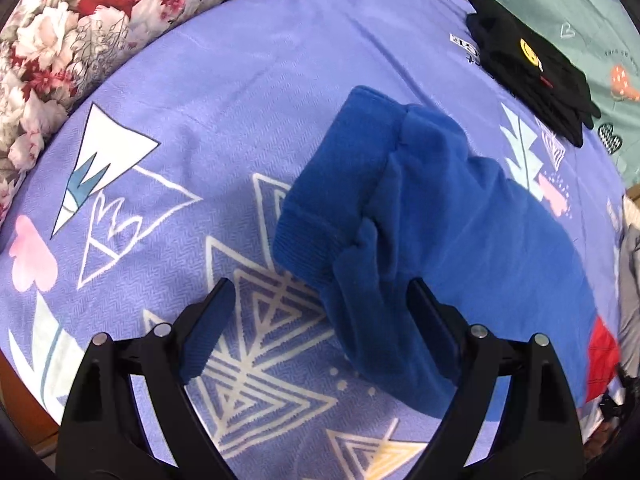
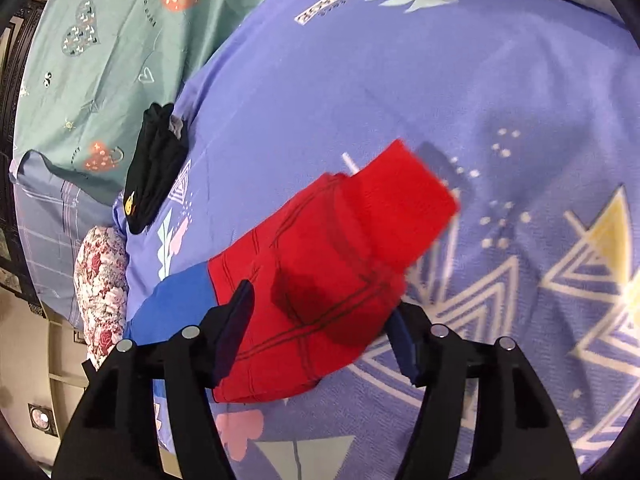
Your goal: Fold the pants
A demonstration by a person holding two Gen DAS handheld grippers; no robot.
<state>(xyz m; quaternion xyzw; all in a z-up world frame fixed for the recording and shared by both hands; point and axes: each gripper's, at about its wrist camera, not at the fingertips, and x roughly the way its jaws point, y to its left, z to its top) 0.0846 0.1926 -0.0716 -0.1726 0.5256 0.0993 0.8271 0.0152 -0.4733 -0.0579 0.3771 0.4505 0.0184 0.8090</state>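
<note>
Both the left gripper (image 1: 316, 320) and right gripper (image 2: 320, 320) hang spread, pinching nothing, over the blue-and-red pants (image 1: 460, 220) lying bunched on the purple bedsheet (image 1: 240, 80), so closing now may catch only one fleece layer and drag the fold crooked.

Left wrist view: close above bed (image 1: 240, 80), facing down at pants (image 1: 440, 200) blue leg end. Right wrist view: close, facing red waist end (image 2: 320, 260). Both share pants, black garment (image 1: 528, 64).
</note>
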